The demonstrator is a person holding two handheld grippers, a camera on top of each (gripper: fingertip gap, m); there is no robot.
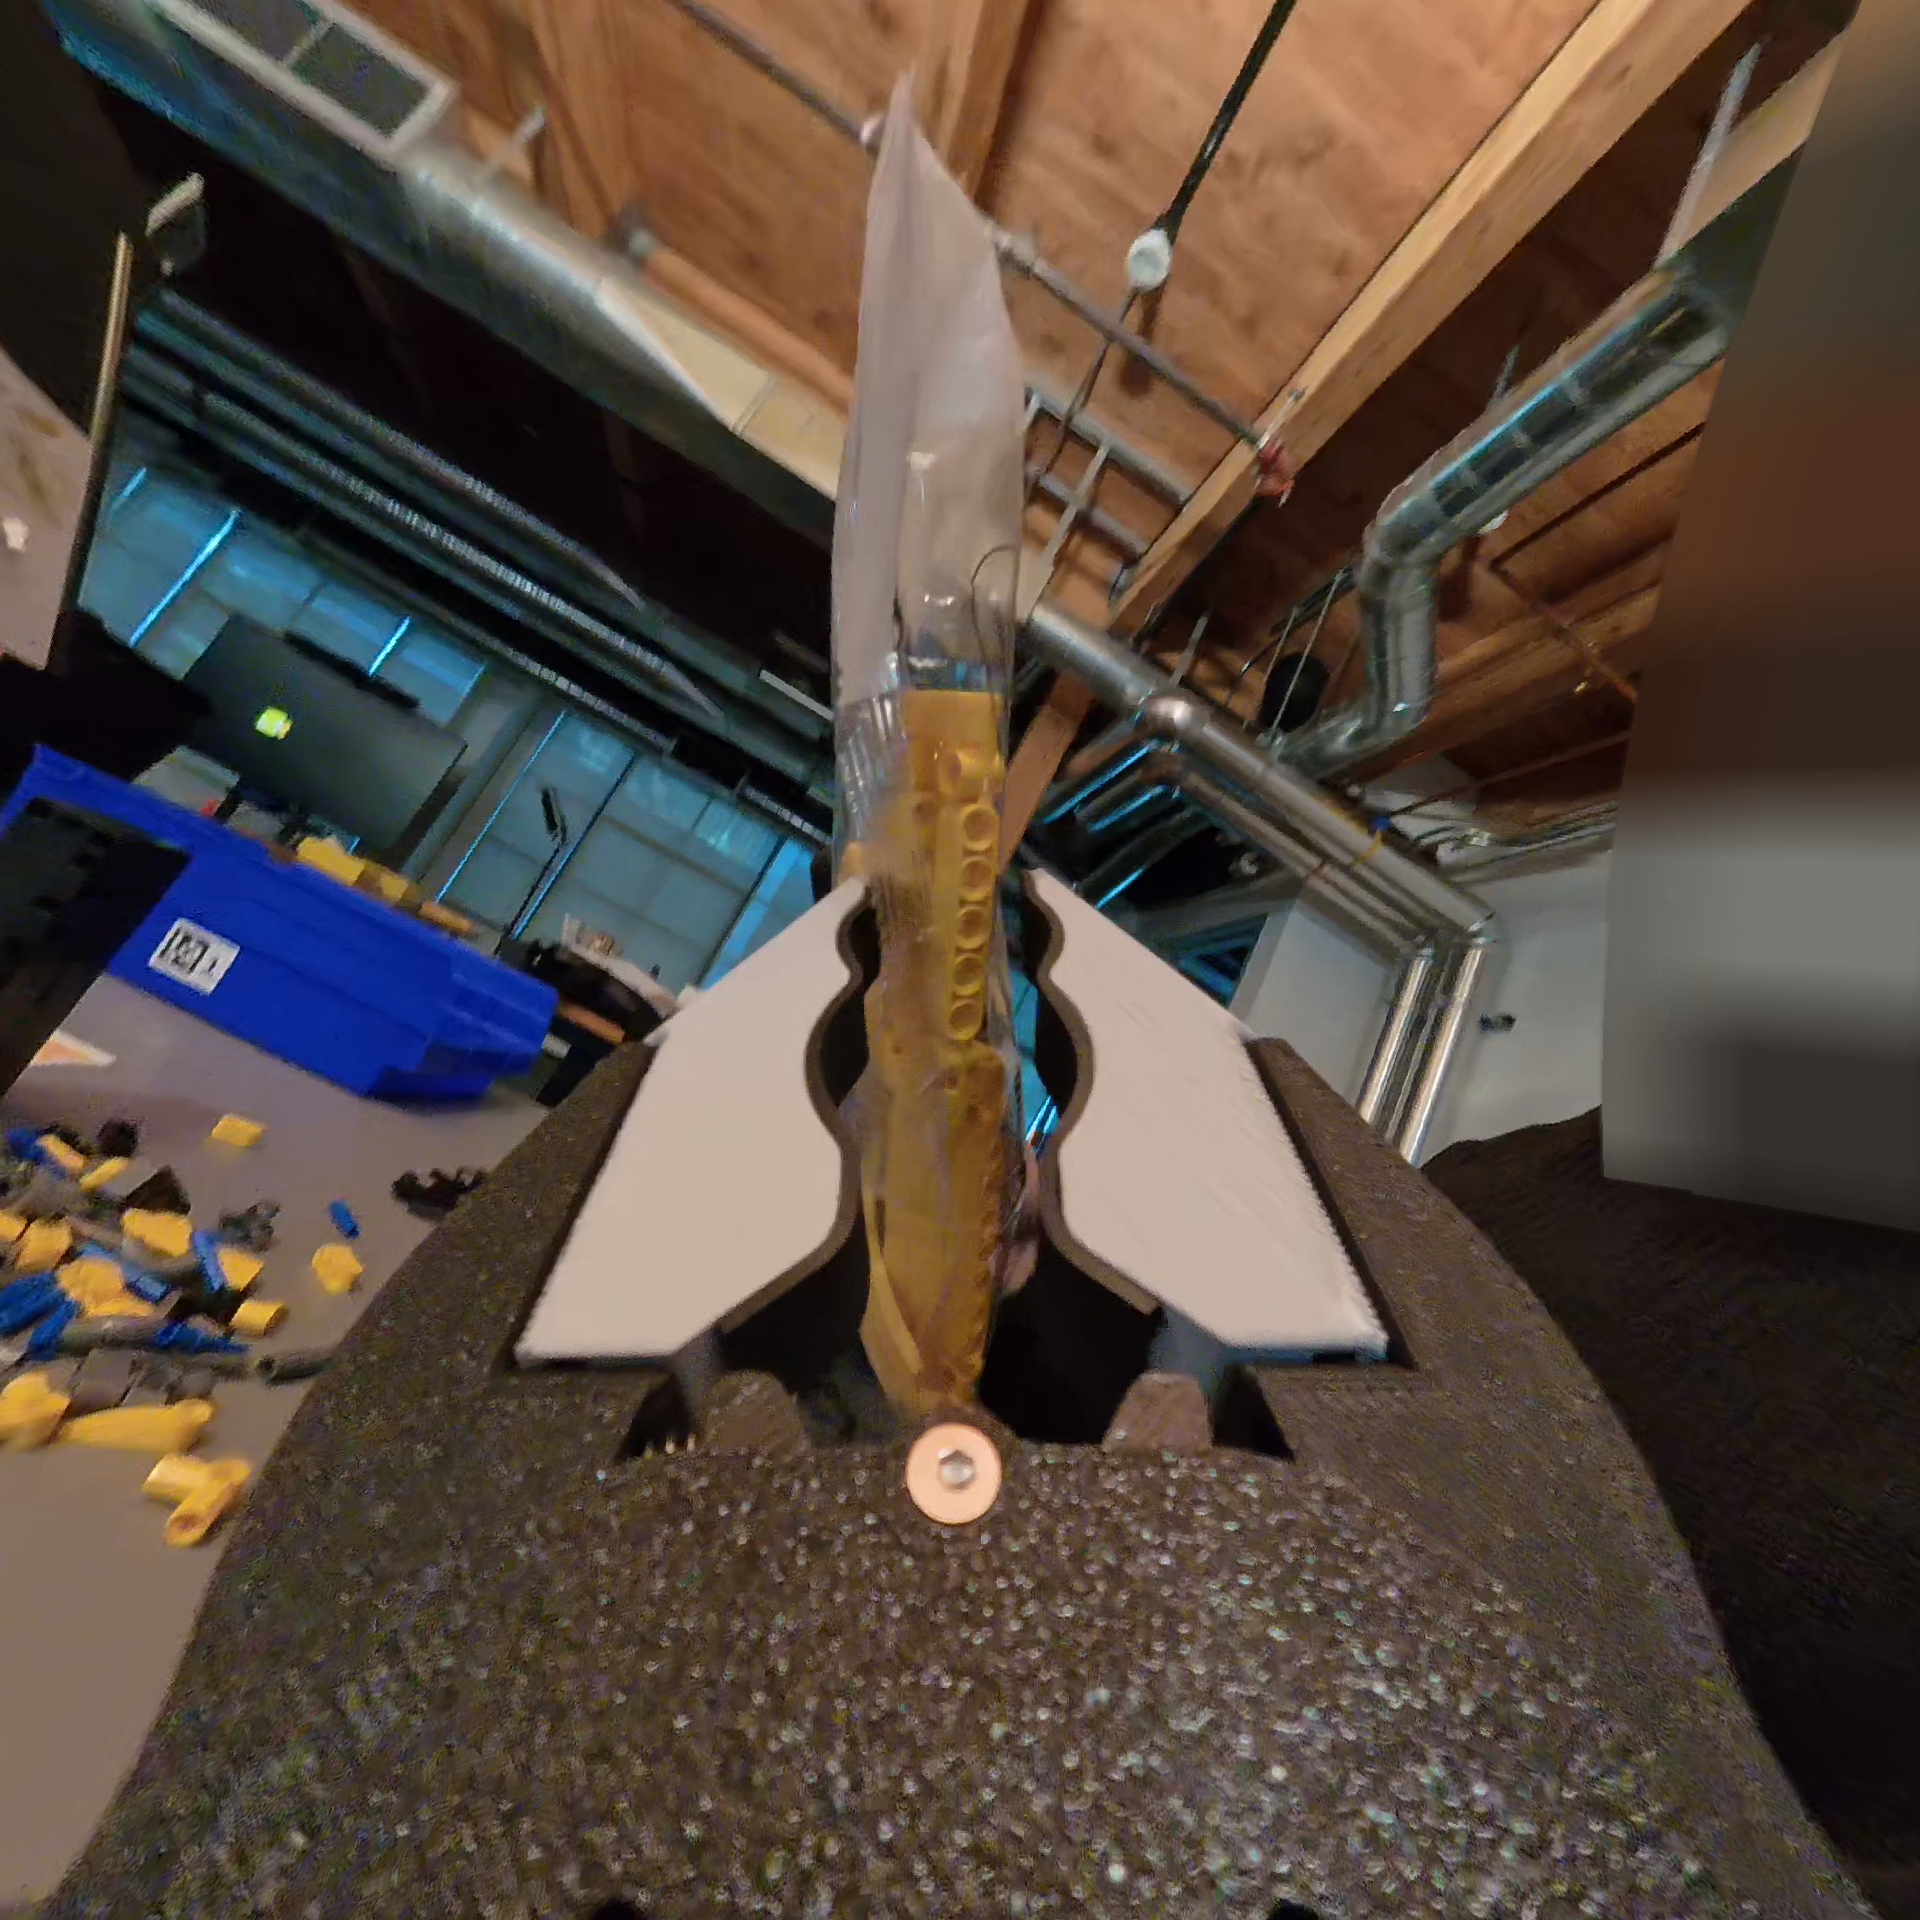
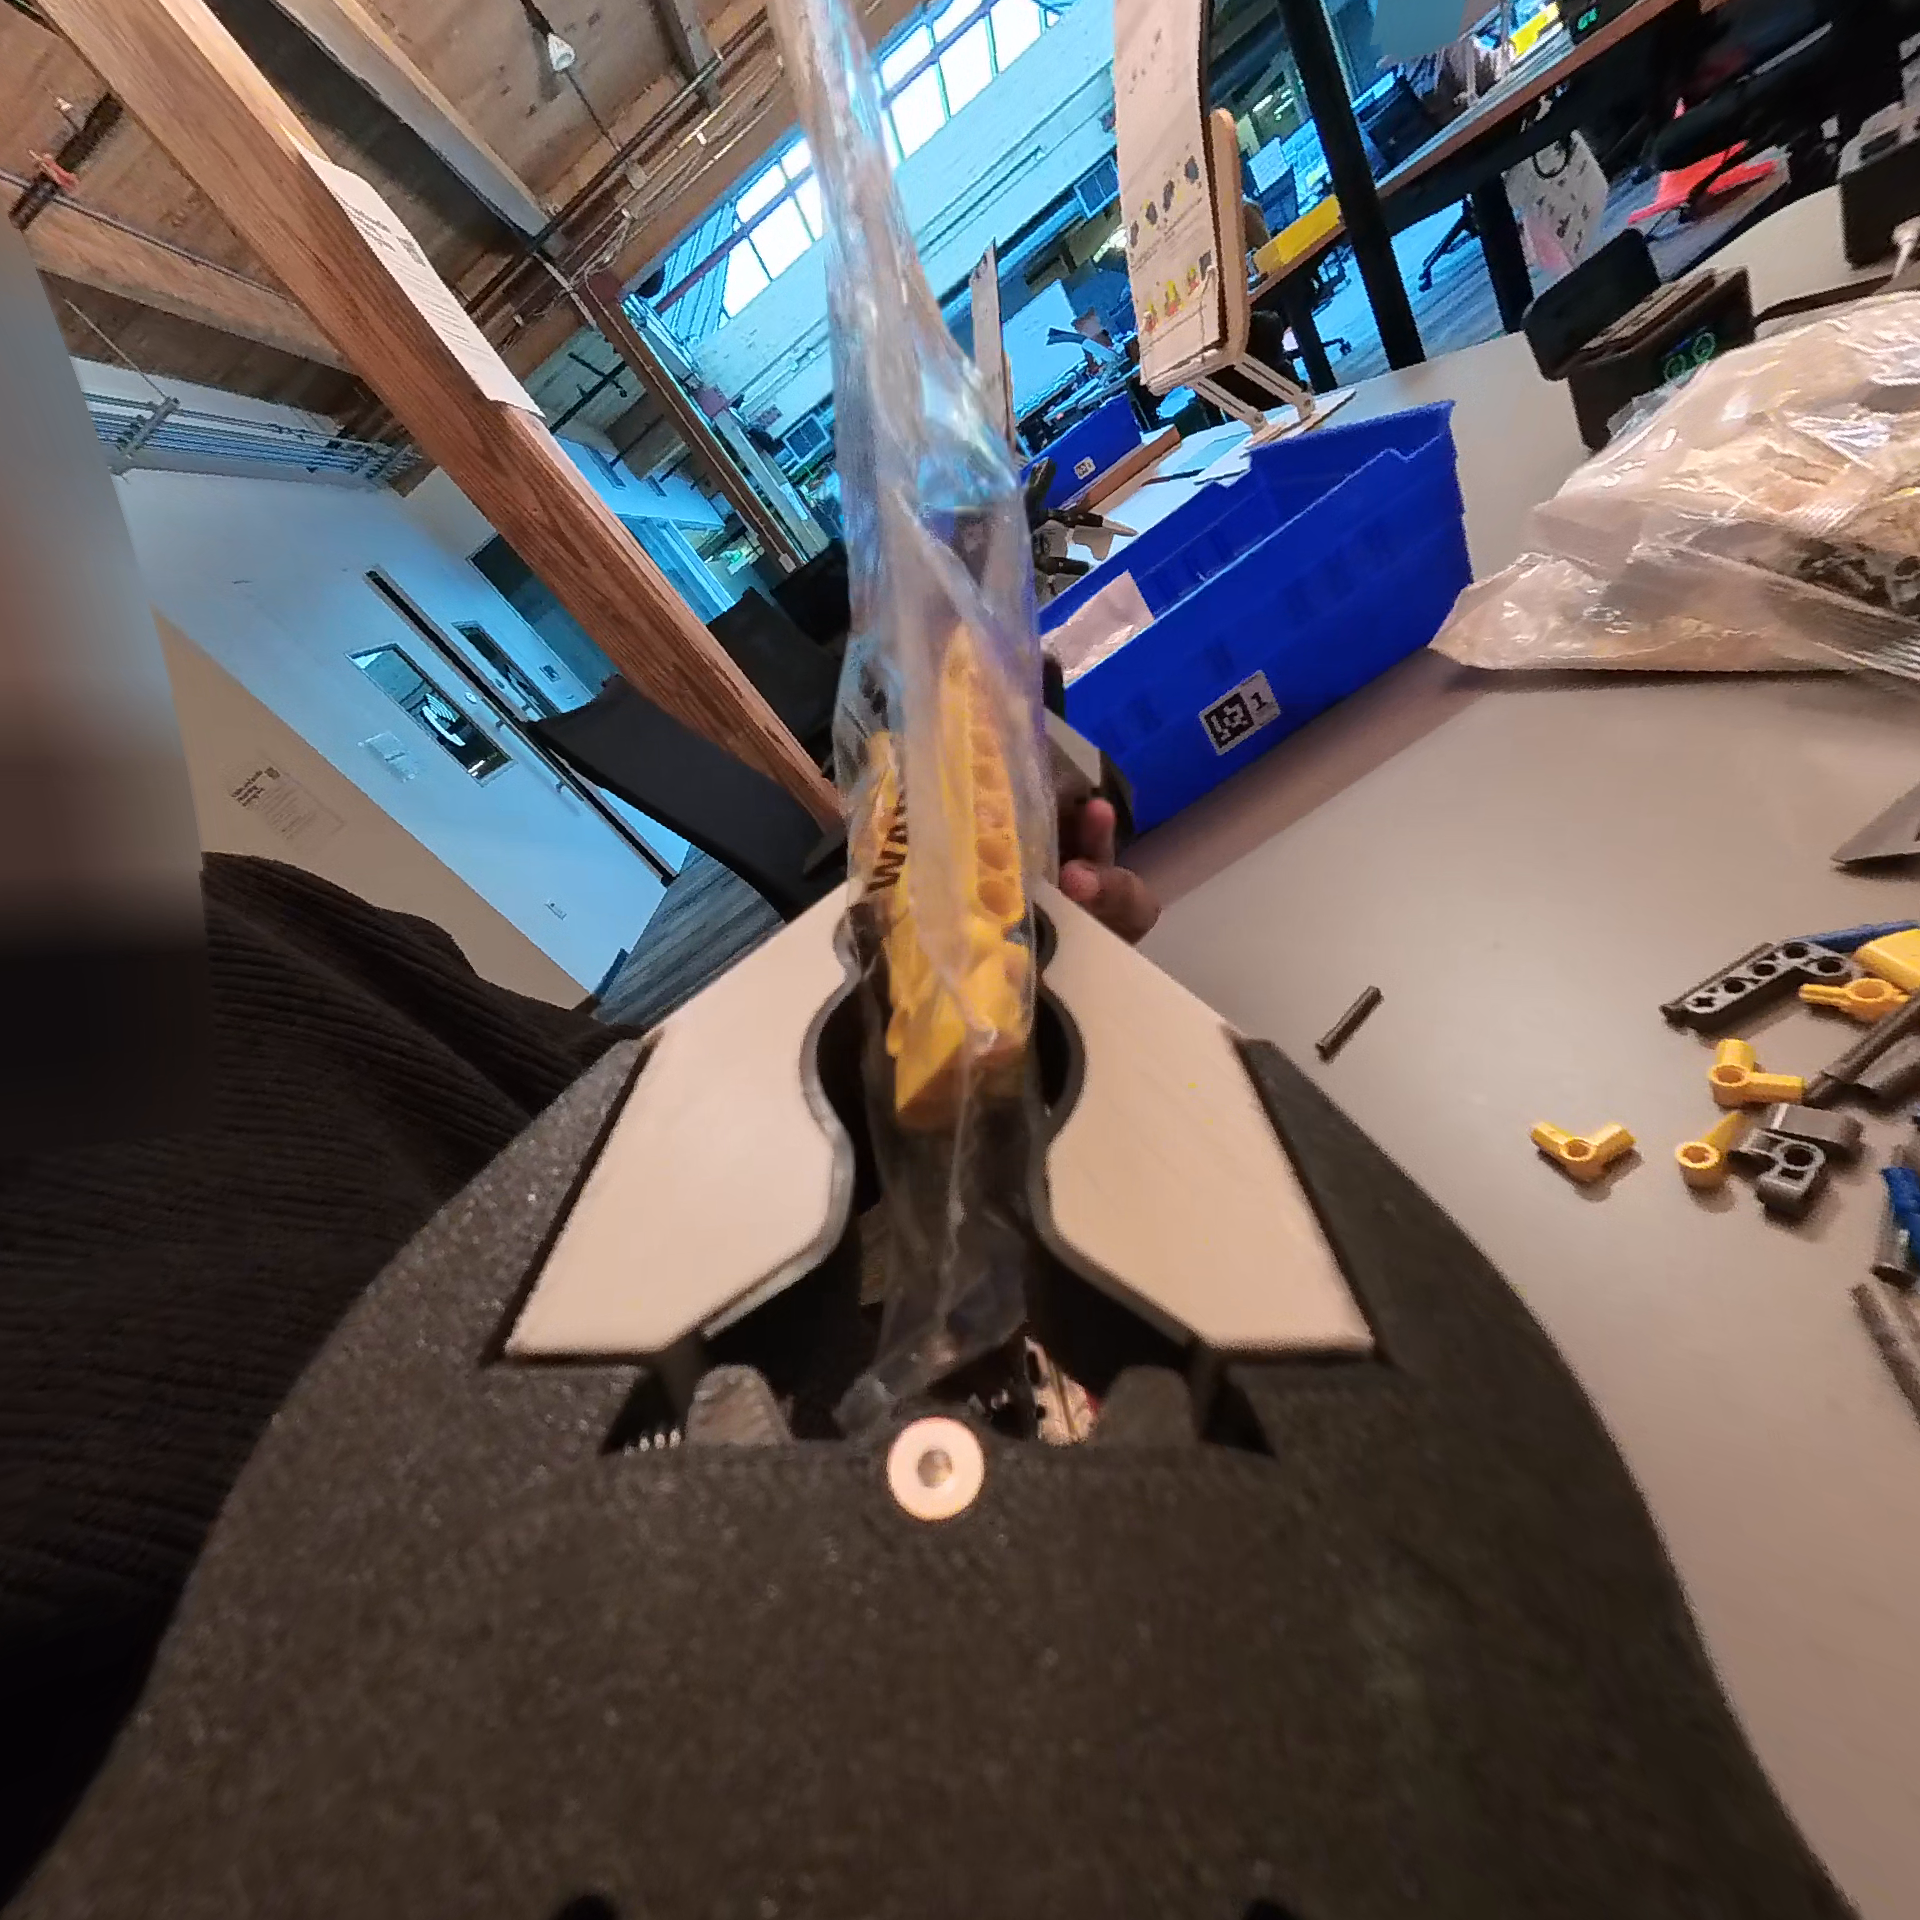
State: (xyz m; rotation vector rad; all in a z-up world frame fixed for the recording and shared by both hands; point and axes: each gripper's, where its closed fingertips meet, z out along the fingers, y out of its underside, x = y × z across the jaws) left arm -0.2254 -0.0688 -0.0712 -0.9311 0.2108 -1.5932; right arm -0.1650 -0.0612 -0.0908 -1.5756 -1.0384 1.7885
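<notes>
The left claw (image 1: 940, 904) is clamped on a clear plastic bag (image 1: 925, 499) containing yellow perforated beams (image 1: 951, 935), the bag standing upright between its fingers. The right claw (image 2: 940, 914) grips a like clear bag (image 2: 914, 436) of yellow parts. Loose yellow, blue and grey pieces (image 2: 1756, 1081) lie on the grey surface (image 2: 1455, 883), near a blue bin (image 2: 1278, 592).

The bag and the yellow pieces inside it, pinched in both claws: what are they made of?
The bag looks like thin clear plastic film: see-through, crinkled, glossy. The yellow pieces look like hard moulded plastic, smooth, with rows of round holes. Both the left claw and right claw grip it.
</notes>
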